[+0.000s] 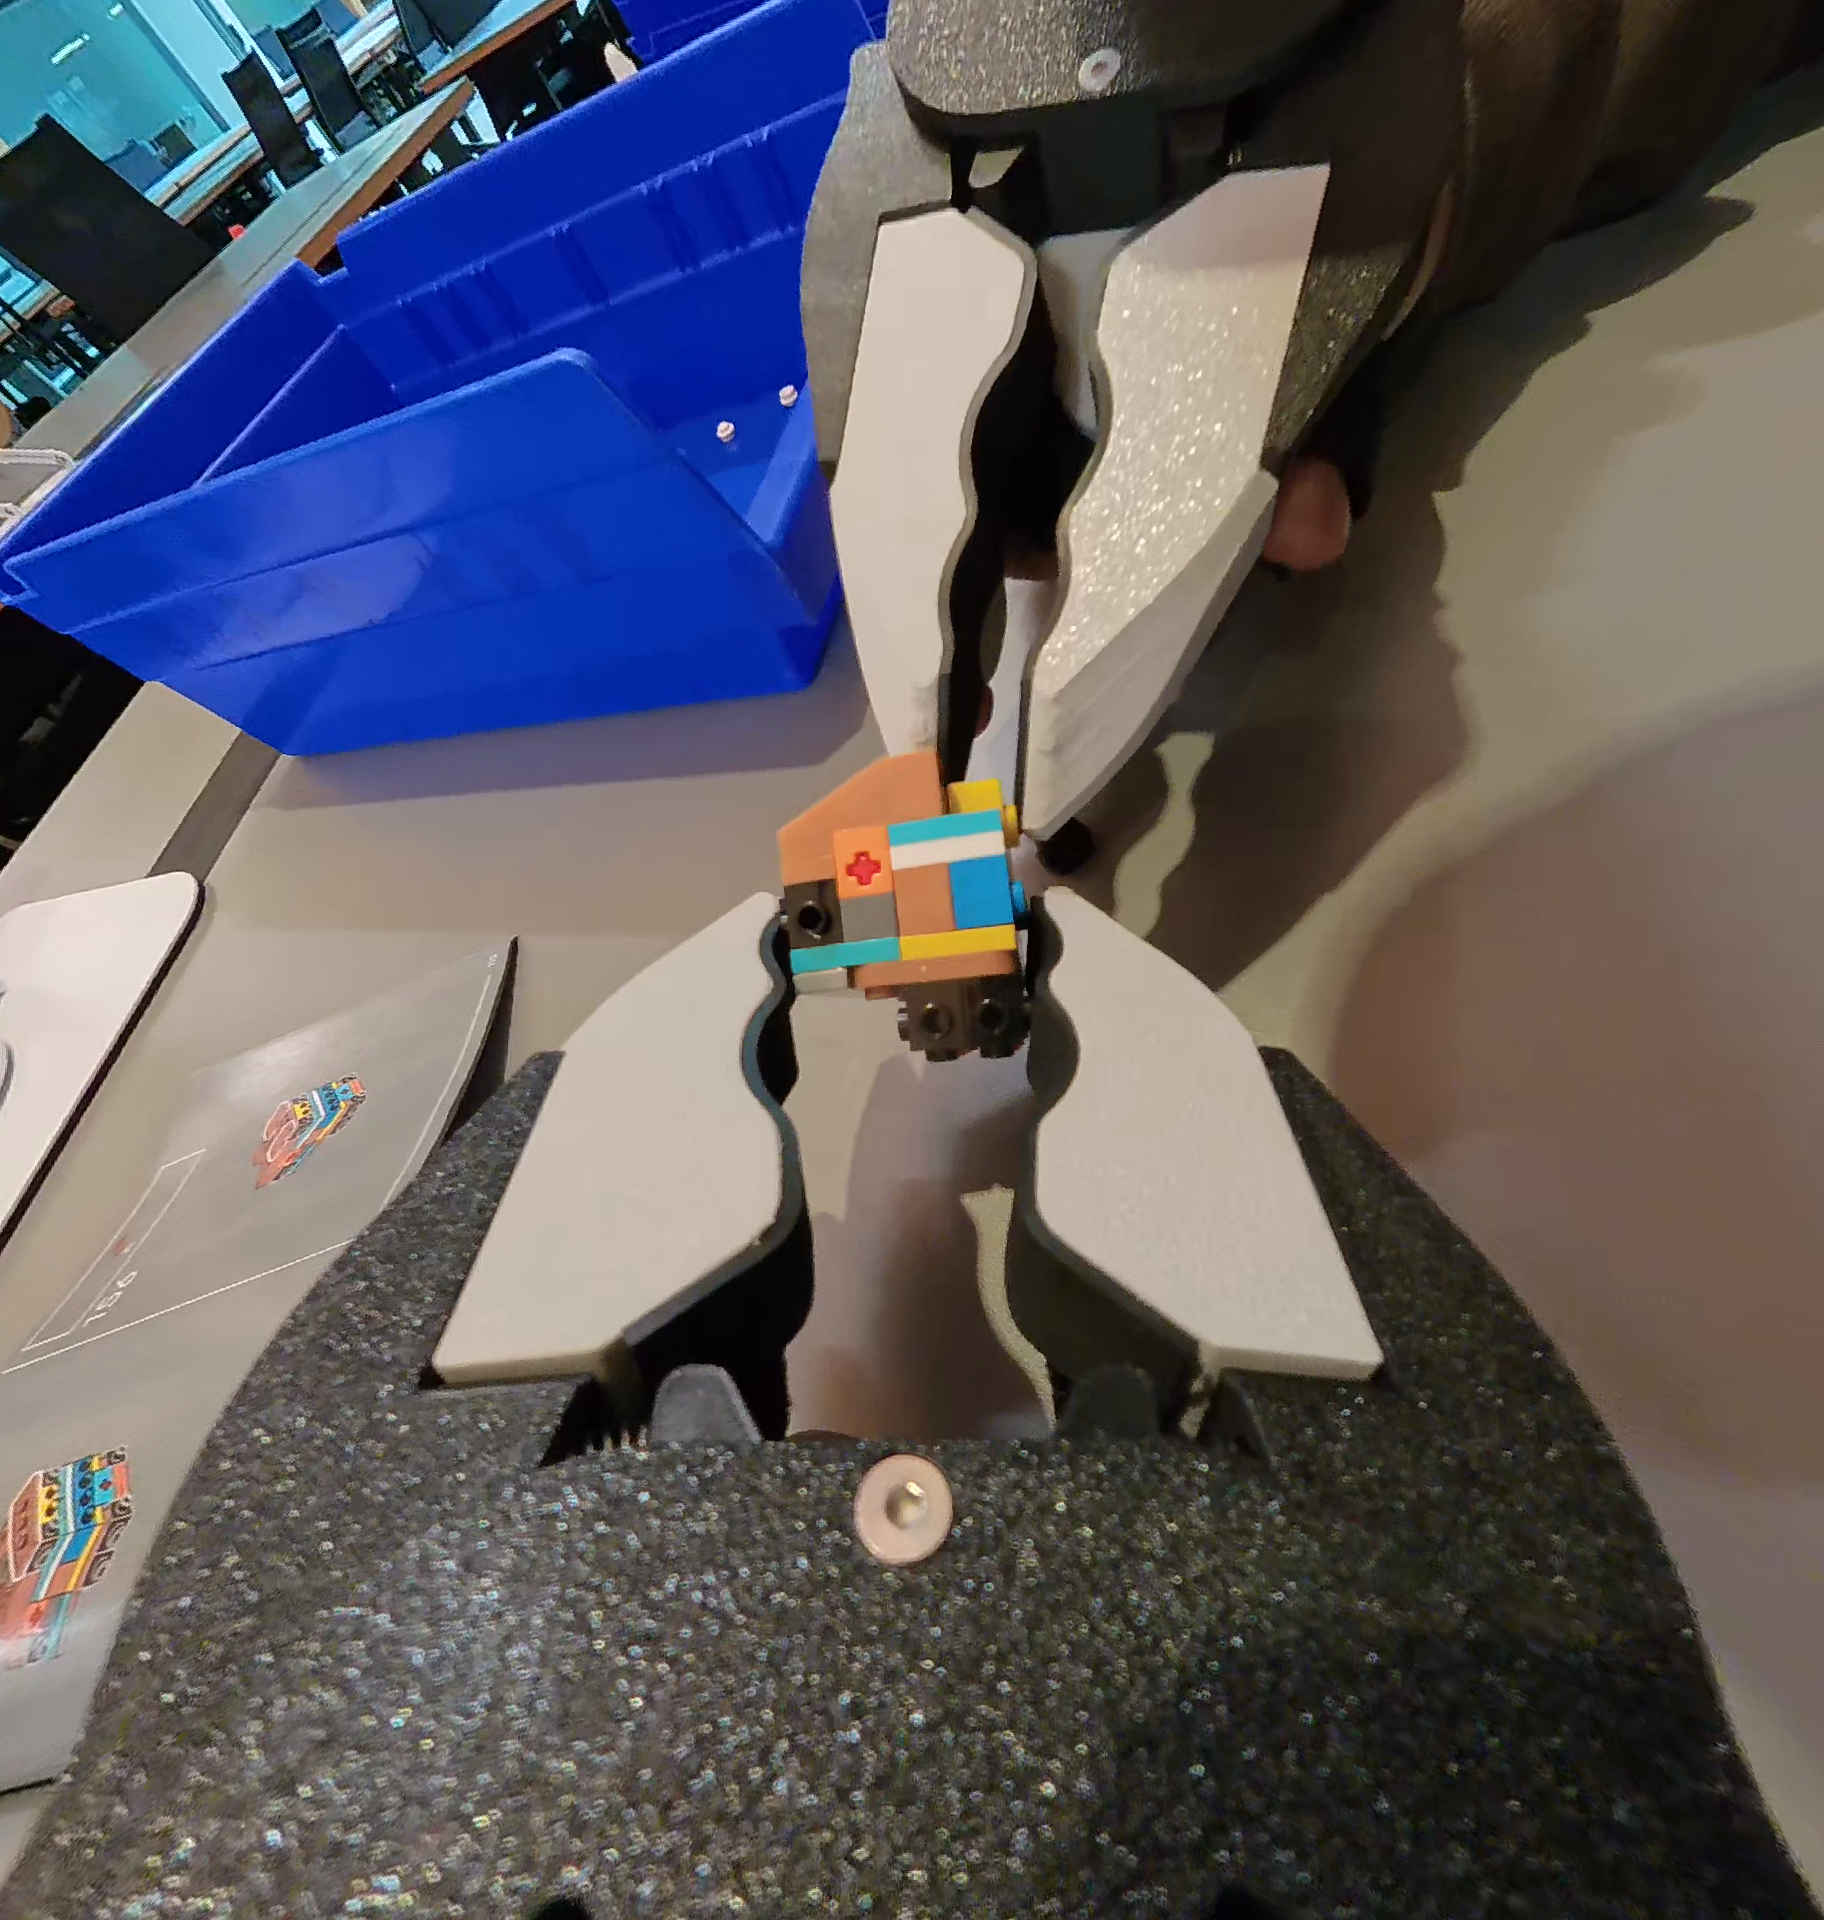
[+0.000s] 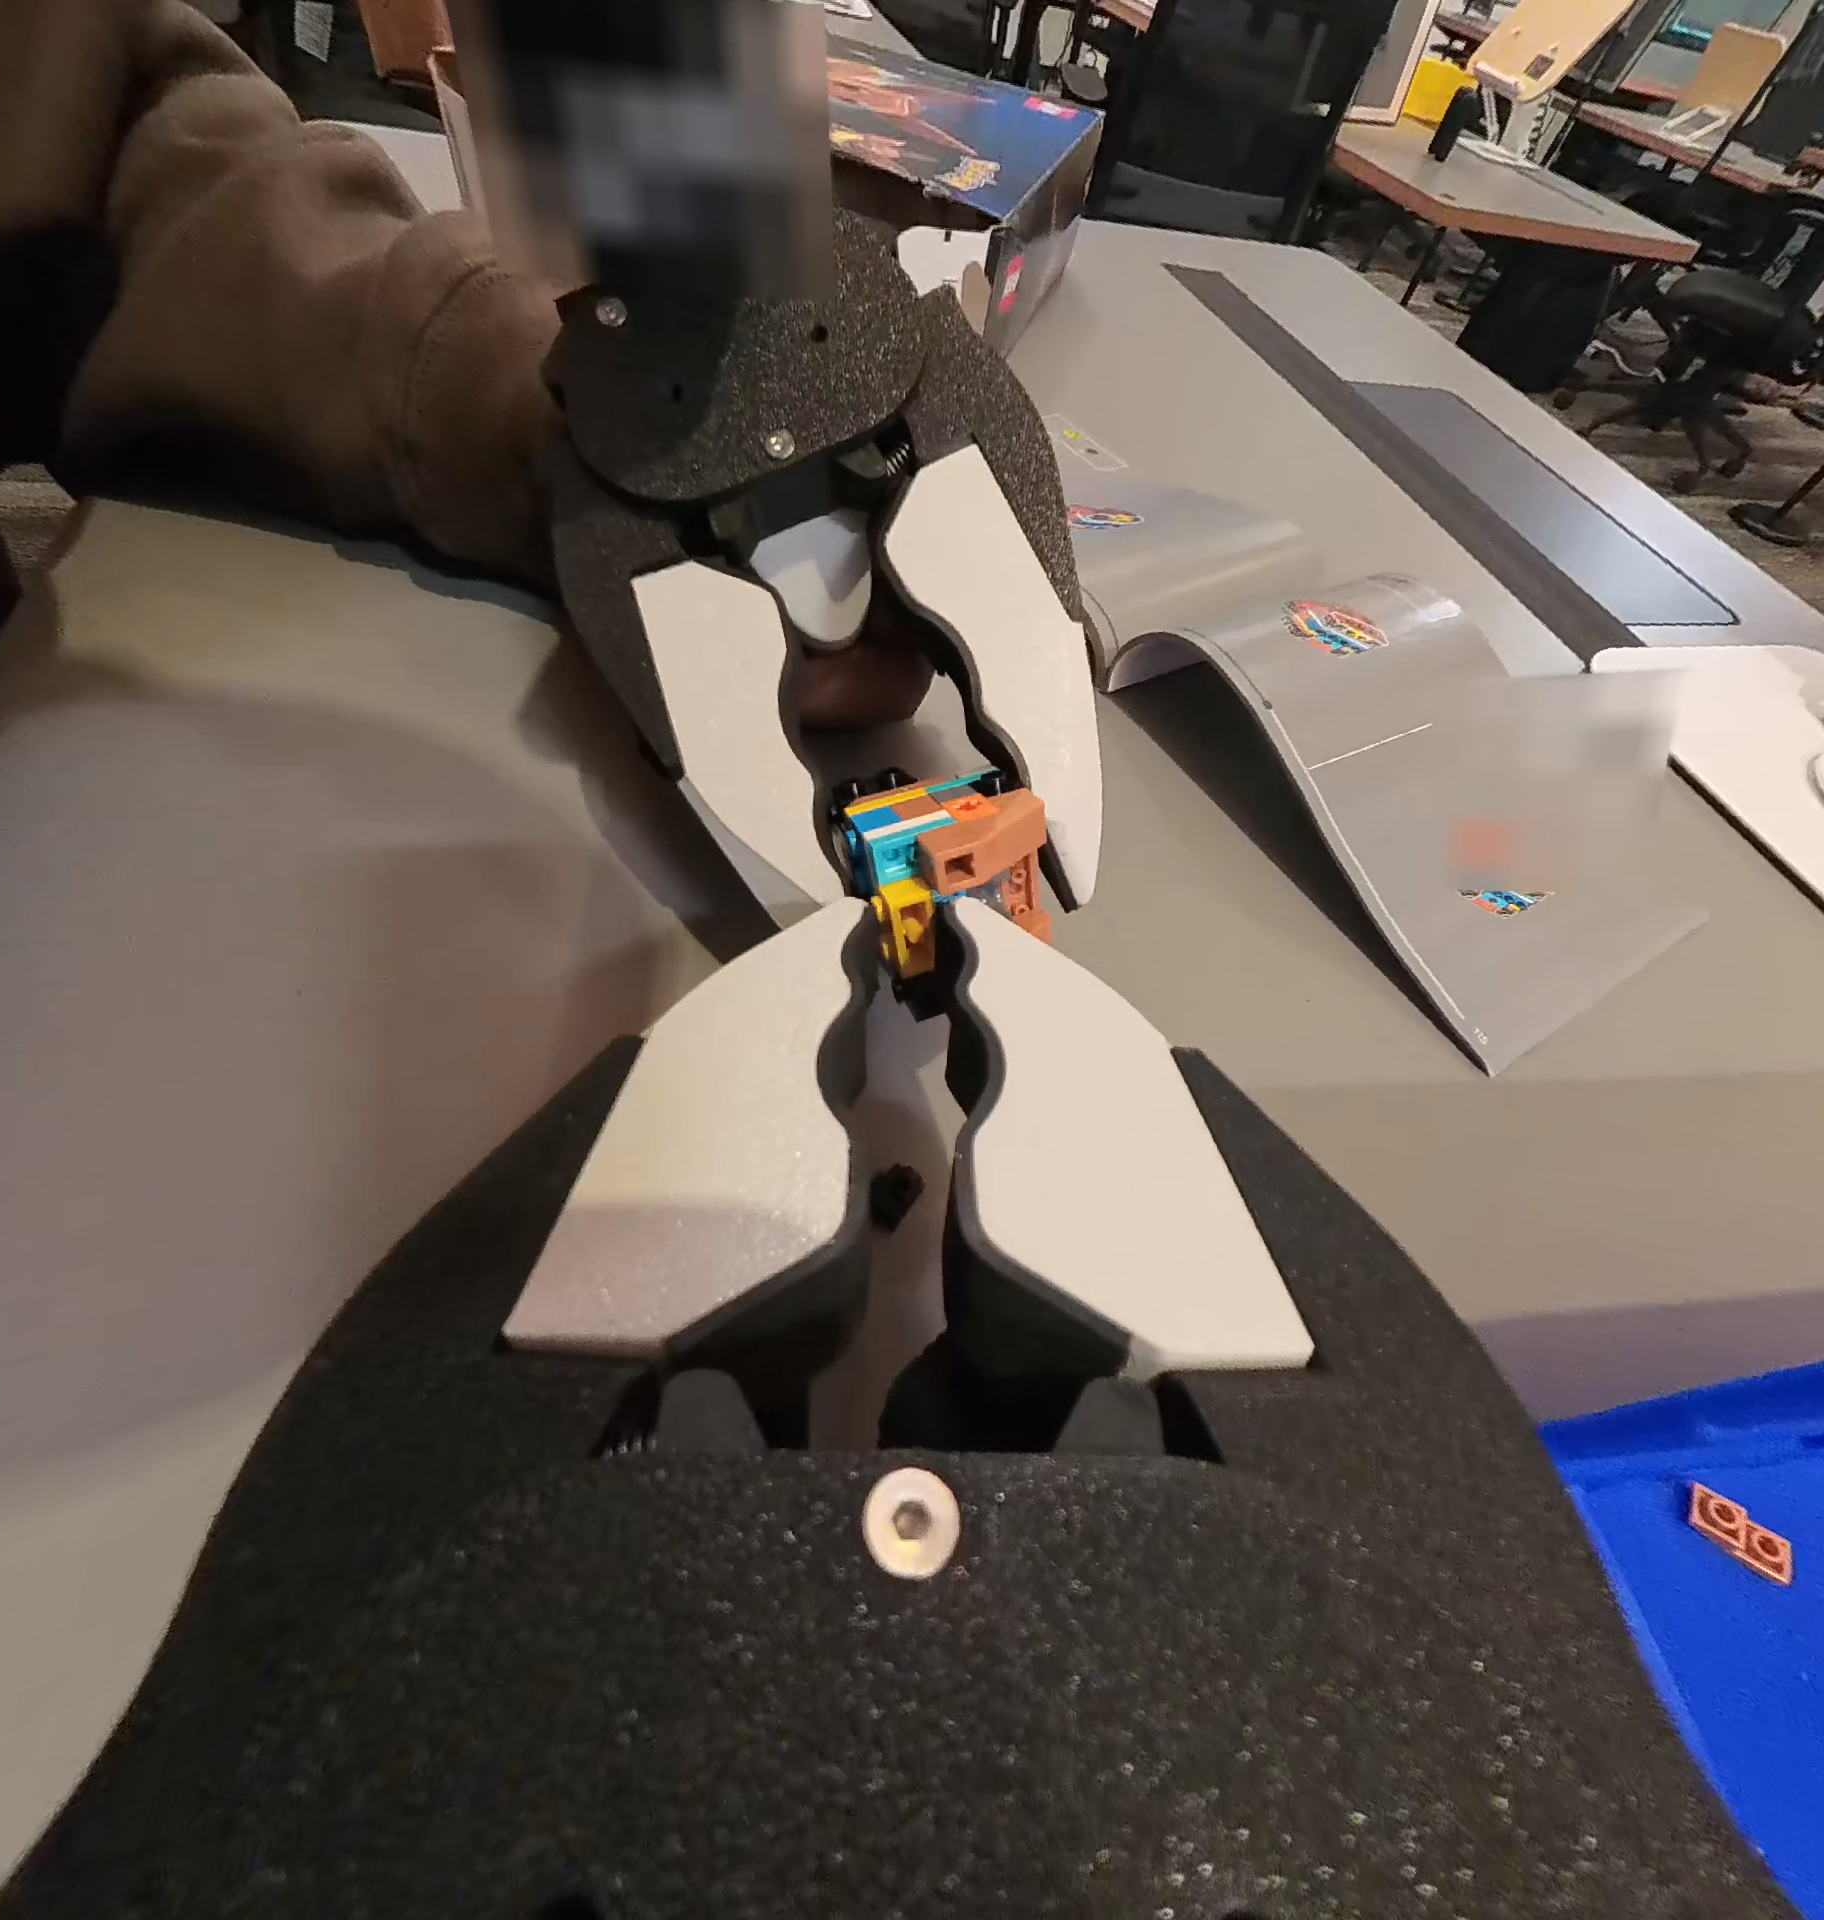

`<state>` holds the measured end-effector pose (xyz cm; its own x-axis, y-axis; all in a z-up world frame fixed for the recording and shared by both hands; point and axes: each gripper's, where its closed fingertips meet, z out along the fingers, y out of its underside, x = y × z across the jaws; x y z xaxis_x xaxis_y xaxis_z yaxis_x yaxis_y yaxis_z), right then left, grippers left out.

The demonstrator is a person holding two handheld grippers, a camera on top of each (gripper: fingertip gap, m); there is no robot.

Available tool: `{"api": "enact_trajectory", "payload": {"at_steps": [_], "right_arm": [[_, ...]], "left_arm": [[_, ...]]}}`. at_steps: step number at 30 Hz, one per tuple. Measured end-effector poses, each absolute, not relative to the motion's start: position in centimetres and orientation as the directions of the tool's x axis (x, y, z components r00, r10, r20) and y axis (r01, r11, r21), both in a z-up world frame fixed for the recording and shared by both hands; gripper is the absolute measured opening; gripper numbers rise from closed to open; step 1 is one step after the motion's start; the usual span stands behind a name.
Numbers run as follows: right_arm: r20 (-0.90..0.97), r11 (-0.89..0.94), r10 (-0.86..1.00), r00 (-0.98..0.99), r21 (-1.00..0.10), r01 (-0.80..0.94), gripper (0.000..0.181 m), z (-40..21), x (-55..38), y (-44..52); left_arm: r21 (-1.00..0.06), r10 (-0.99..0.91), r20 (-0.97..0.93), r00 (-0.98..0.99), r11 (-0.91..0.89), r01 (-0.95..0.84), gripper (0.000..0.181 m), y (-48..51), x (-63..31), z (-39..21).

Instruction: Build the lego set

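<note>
A small multicoloured lego model (image 1: pixel 918 894), brown, teal, blue, yellow and black, is held above the grey table (image 1: pixel 1562 1039). My left gripper (image 1: pixel 910 920) is shut on its sides. My right gripper (image 1: pixel 981 784) reaches in from the opposite side and is shut on the yellow part (image 1: pixel 975 798) at the model's top corner. In the right wrist view my right gripper (image 2: pixel 908 920) pinches that yellow part (image 2: pixel 903 925), and the left gripper (image 2: pixel 955 883) clamps the model (image 2: pixel 981 847) from the far side. A small black piece (image 2: pixel 892 1195) lies on the table below.
Blue bins (image 1: pixel 451 582) stand at the table's far left, one holding two small white studs (image 1: pixel 726 429). An open instruction booklet (image 2: pixel 1407 790) and a white tray (image 2: pixel 1770 748) lie beside it. A blue bin (image 2: pixel 1739 1662) holds a brown plate (image 2: pixel 1739 1548). The set's box (image 2: pixel 970 135) stands behind. Left and right tips are no more than a few centimetres apart. The left tips stand about 5 cm off the small black piece (image 2: pixel 892 1195). Look for it in the left wrist view (image 1: pixel 1052 858) too.
</note>
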<state>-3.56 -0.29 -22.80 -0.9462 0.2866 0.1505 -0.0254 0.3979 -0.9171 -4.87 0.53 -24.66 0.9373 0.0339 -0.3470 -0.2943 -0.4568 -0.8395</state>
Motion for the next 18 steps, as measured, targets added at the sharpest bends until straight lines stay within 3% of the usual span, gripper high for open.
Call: {"api": "enact_trajectory", "payload": {"at_steps": [8, 12, 18], "right_arm": [[0.095, 0.368, 0.284, -0.954, -0.930, 0.017, 0.009, -22.5, -3.5, -0.2], [-0.013, 0.255, 0.349, -0.937, -0.961, 0.108, 0.009, -21.2, -5.1, 1.1], [0.144, 0.408, 0.286, -0.947, -0.913, -0.016, 0.009, -22.0, -4.4, 1.3]], "left_arm": [[-0.849, 0.035, -0.339, 0.940, -0.443, -0.289, 0.042, 0.5, -4.8, -24.5], [-0.845, 0.087, -0.336, 0.938, -0.468, -0.259, 0.042, -0.8, -6.4, -24.6], [-0.871, 0.080, -0.289, 0.954, -0.437, -0.227, 0.042, -0.9, -6.3, -24.1]]}}
